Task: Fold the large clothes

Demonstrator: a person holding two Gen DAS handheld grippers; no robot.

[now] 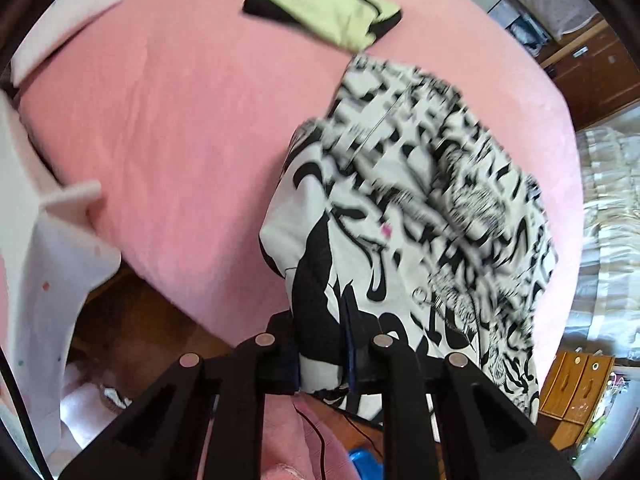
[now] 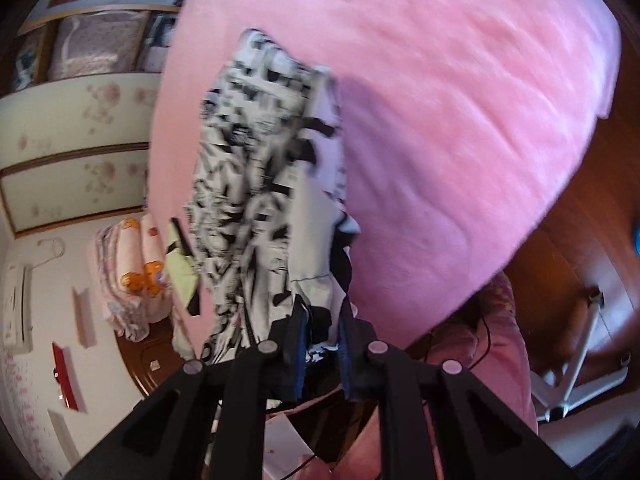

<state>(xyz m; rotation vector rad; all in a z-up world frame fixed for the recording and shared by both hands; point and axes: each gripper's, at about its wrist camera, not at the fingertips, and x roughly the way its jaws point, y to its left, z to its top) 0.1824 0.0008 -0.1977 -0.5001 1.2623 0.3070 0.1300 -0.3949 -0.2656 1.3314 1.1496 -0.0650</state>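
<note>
A large black-and-white patterned garment (image 1: 420, 208) hangs bunched above the pink bed (image 1: 180, 140). My left gripper (image 1: 324, 344) is shut on its lower edge, with cloth pinched between the jaws. In the right wrist view the same garment (image 2: 260, 184) drapes away from my right gripper (image 2: 320, 336), which is shut on another part of its edge. The garment is blurred by motion in both views. A folded yellow-green and black garment (image 1: 332, 4) lies at the far side of the bed.
A white pillow (image 1: 60, 28) lies at the bed's far left and a white dotted cloth (image 1: 48, 264) hangs at the left. Wooden drawers (image 1: 576, 388) stand at the right. A white chair base (image 2: 576, 372) stands on the wood floor (image 2: 580, 240) beside the bed (image 2: 460, 120).
</note>
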